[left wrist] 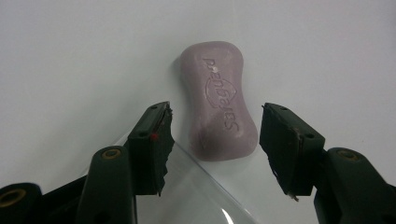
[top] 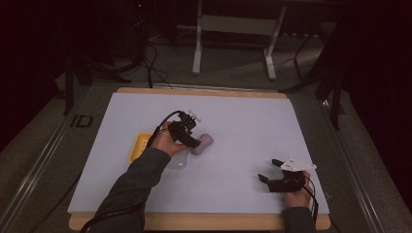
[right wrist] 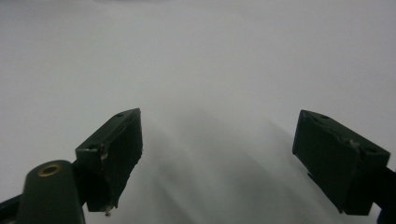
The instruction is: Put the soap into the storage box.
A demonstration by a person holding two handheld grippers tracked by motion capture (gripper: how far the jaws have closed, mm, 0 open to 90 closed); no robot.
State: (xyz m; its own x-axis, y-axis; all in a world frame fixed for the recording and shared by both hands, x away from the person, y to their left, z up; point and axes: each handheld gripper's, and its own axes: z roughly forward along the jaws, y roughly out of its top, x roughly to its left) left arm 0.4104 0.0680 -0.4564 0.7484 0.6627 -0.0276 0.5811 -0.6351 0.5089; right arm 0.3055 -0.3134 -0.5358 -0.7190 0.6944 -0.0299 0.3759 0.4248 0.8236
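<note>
A lilac bar of soap (left wrist: 218, 100) is seen lying flat on the white bench (top: 243, 126), near its middle, with the left tongs (left wrist: 215, 135) held just over its near end, jaws spread wide to either side and not touching it. The stance is judged to be a line-up for a grasp across the bar's narrow waist. A clear plastic lid (left wrist: 196, 196) is lying just below the tongs, beside a yellow tray (top: 138, 145). The right tongs (top: 272, 170) are kept well apart at the bench's right front, jaws wide and holding nothing, apparently parked out of the way.
</note>
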